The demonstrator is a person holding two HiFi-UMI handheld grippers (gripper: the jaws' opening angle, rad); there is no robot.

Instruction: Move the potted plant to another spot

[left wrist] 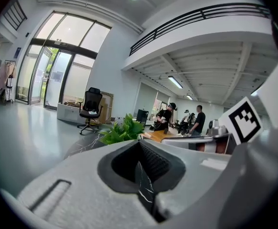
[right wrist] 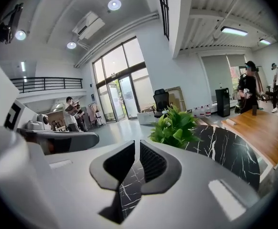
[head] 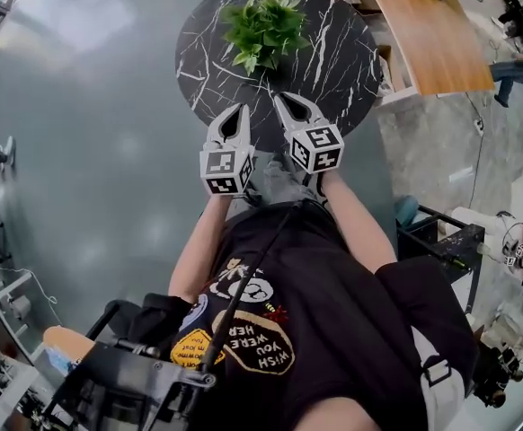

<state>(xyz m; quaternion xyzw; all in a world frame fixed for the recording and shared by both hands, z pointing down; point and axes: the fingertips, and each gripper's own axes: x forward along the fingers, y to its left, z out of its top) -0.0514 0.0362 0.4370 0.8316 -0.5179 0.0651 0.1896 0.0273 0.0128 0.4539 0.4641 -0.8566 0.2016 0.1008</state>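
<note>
The potted plant [head: 263,27], a bushy green one, stands on the far half of a round black marble table [head: 338,61]. Both grippers hover side by side over the table's near edge and point at the plant without touching it. In the head view my left gripper [head: 240,109] and right gripper [head: 280,98] look closed and empty. The left gripper view shows the left gripper [left wrist: 140,144] with its tips together and the plant [left wrist: 122,130] beyond. The right gripper [right wrist: 135,144] shows only a hairline slit, with the plant [right wrist: 177,125] a little right of centre. The pot is hidden by leaves.
A long wooden table [head: 428,25] stands right of the marble one, also as the wooden table [right wrist: 261,123]. A black frame cart [head: 446,241] is at my right. An office chair [left wrist: 91,108] and several people stand far back. Grey floor [head: 91,133] lies to the left.
</note>
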